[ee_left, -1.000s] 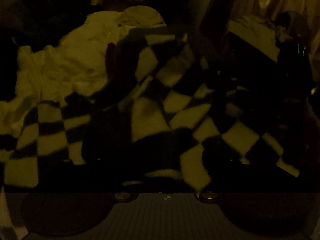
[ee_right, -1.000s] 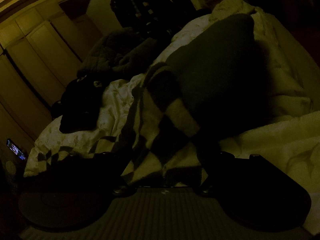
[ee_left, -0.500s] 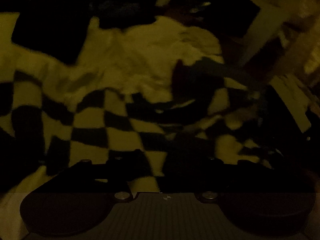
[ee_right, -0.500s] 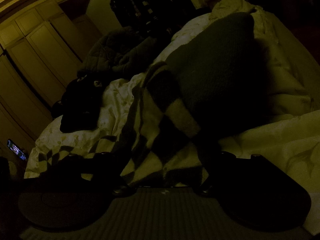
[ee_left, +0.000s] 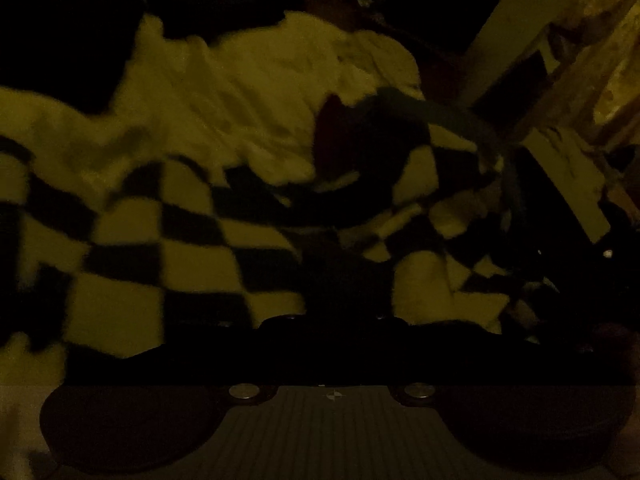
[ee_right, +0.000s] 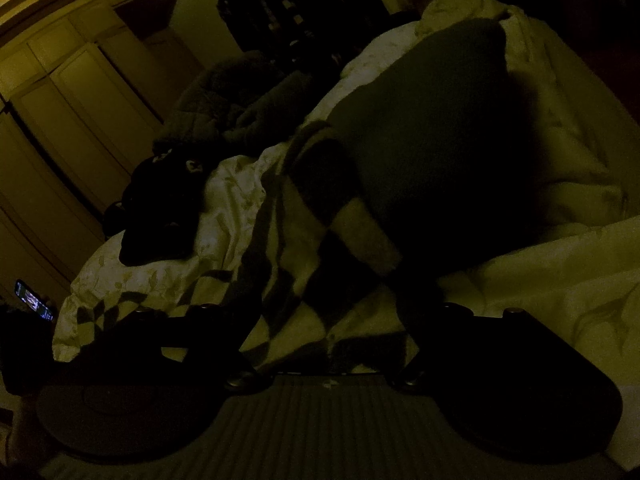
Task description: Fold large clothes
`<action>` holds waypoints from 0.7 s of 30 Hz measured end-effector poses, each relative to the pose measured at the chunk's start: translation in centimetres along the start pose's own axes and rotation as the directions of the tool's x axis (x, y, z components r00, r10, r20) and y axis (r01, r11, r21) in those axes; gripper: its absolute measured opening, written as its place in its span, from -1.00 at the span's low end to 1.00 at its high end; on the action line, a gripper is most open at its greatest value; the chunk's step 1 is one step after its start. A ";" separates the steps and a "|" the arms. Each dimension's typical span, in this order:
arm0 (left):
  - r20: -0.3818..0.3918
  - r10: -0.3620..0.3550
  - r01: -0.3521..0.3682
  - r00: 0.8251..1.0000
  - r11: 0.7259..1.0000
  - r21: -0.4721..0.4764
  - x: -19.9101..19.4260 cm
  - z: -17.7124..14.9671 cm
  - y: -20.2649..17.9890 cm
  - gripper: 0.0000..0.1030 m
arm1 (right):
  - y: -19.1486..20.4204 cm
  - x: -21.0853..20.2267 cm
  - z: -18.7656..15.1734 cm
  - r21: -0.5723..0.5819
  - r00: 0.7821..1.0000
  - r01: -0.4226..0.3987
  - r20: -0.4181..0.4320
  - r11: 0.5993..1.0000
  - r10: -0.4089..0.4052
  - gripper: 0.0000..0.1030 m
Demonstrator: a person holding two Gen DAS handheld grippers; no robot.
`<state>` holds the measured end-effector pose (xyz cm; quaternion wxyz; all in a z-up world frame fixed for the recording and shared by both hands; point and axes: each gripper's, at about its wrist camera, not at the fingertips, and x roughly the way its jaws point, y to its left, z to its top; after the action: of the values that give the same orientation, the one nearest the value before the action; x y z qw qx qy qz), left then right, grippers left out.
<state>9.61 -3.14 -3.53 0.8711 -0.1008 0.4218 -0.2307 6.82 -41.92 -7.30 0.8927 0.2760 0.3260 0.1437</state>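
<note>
The room is very dark. A black-and-light checkered garment (ee_left: pixel 128 312) lies spread over a pale bed cover (ee_left: pixel 248 92). My left gripper (ee_left: pixel 344 320) is low over it. Its jaws are closing, the dark fingers stand close together, and a dark fold of the garment is pinched between them. In the right wrist view the same checkered garment (ee_right: pixel 304 280) runs up between the wide-apart fingers of my right gripper (ee_right: pixel 328 320). That gripper is open and the cloth lies loose in the gap.
A large dark cushion or cloth (ee_right: pixel 432 140) lies on the pale cover (ee_right: pixel 560 280) behind the garment. Dark clothes (ee_right: pixel 224 96) and a black item (ee_right: pixel 160 208) are heaped at the left. Wardrobe doors (ee_right: pixel 60 100) stand beyond, and a lit screen (ee_right: pixel 34 300) glows low left.
The left gripper swung across and rolled over the checkered garment, and its fingers have drawn together on a fold. The right wrist view is unchanged.
</note>
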 end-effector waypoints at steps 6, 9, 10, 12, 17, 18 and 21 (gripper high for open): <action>0.251 0.243 -0.253 0.937 0.967 0.008 -8.8 0.5 2.4 0.40 | 0.0 -0.1 -0.1 0.000 1.000 -0.001 0.005 1.000 0.001 0.52; 0.259 0.364 -0.374 0.895 0.927 -0.008 -10.8 -0.6 4.2 0.41 | 0.0 -0.1 -0.1 -0.002 1.000 0.001 0.008 1.000 -0.001 0.52; 0.240 0.369 -0.375 0.898 0.927 -0.023 -10.8 -1.1 5.0 0.40 | 0.0 -0.1 -0.2 -0.002 1.000 0.002 0.007 1.000 -0.002 0.52; 0.181 0.352 -0.344 0.918 0.936 -0.072 -10.0 -2.0 6.8 0.41 | 0.1 -0.1 -0.2 -0.002 1.000 0.002 0.008 1.000 -0.002 0.52; 0.126 0.374 -0.363 0.919 0.927 -0.097 -7.8 -3.7 7.9 0.34 | 0.2 -0.4 -0.2 -0.005 1.000 0.013 0.022 1.000 -0.013 0.52; 0.133 0.377 -0.368 0.917 0.926 -0.085 -7.8 -3.8 7.8 0.34 | 0.1 -0.5 -0.2 -0.002 1.000 0.015 0.028 1.000 -0.015 0.52; 0.136 0.376 -0.370 0.916 0.927 -0.066 -8.1 -3.9 7.5 0.34 | 0.1 -1.0 -0.1 0.003 0.998 0.028 0.058 1.000 -0.028 0.52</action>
<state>4.62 7.37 -3.15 0.9255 -0.0520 0.3725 -0.0441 5.98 -42.24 -6.83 0.9033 0.2765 0.3041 0.1227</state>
